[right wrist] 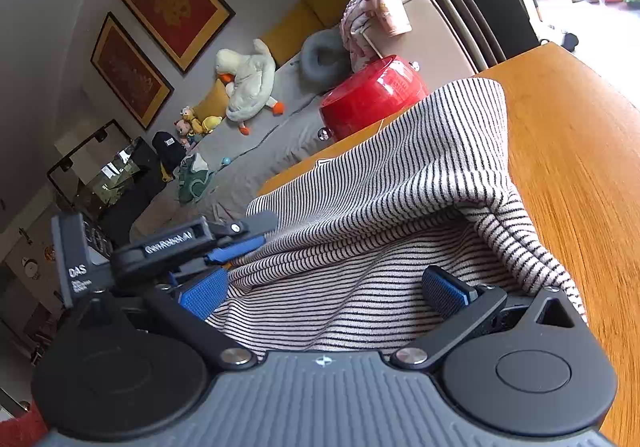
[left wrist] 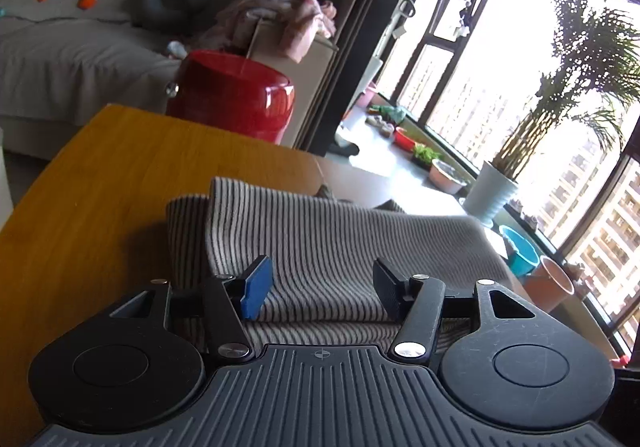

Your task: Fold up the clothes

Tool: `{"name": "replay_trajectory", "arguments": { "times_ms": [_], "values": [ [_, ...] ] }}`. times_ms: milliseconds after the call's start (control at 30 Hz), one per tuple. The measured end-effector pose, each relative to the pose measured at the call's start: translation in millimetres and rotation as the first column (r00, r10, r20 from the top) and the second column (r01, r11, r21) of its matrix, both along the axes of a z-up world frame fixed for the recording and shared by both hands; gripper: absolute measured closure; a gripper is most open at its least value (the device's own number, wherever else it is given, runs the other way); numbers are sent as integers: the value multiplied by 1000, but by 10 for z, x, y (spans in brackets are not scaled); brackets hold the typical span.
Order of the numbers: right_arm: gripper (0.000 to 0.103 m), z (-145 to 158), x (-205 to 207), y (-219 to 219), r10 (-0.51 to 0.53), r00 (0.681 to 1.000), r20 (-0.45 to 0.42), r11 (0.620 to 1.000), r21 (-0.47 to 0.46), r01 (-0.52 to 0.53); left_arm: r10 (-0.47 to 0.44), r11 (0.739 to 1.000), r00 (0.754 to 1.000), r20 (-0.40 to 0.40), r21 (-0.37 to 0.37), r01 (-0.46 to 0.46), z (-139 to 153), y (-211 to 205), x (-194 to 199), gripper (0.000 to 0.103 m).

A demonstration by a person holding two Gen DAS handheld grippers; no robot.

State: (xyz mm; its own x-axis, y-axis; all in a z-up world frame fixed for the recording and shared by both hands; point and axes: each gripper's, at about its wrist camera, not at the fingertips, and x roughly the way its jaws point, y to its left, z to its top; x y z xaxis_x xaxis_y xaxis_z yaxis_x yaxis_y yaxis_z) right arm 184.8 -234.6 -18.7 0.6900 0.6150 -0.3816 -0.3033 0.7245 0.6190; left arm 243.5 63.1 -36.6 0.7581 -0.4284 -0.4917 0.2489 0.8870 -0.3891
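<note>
A black-and-white striped garment (left wrist: pixel 320 239) lies partly folded on the wooden table (left wrist: pixel 120 183). My left gripper (left wrist: pixel 320 287) is open, low over the near edge of the garment, its fingers apart with cloth between them. In the right wrist view the same striped garment (right wrist: pixel 380 183) is folded over itself with a raised flap. My right gripper (right wrist: pixel 324 287) is open over its near edge. The left gripper (right wrist: pixel 236 243) shows at the left of the right wrist view, touching the cloth.
A red round stool (left wrist: pixel 236 95) stands past the table's far edge, with a grey sofa (left wrist: pixel 72 47) behind it. A white planter with a palm (left wrist: pixel 490 195) and bowls stand by the window at right. The table edge (right wrist: pixel 580 175) runs along the right.
</note>
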Motion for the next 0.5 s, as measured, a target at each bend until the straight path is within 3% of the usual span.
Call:
{"name": "replay_trajectory", "arguments": {
  "times_ms": [67, 300, 400, 500],
  "values": [
    [0, 7, 9, 11, 7, 1000, -7, 1000, -5, -7, -21, 999, 1000, -2, -24, 21, -2, 16, 20, 33],
    [0, 73, 24, 163, 28, 999, -19, 994, -105, -30, -50, 999, 999, 17, -11, 50, -22, -19, 7, 22],
    [0, 142, 21, 323, 66, 998, -18, 969, -236, -69, -56, 998, 998, 17, -20, 56, -26, -11, 12, 20],
    [0, 191, -21, 596, 108, 994, -14, 893, -438, -104, -60, 998, 998, 17, -30, 61, -32, 0, 18, 19]
  ]
}}
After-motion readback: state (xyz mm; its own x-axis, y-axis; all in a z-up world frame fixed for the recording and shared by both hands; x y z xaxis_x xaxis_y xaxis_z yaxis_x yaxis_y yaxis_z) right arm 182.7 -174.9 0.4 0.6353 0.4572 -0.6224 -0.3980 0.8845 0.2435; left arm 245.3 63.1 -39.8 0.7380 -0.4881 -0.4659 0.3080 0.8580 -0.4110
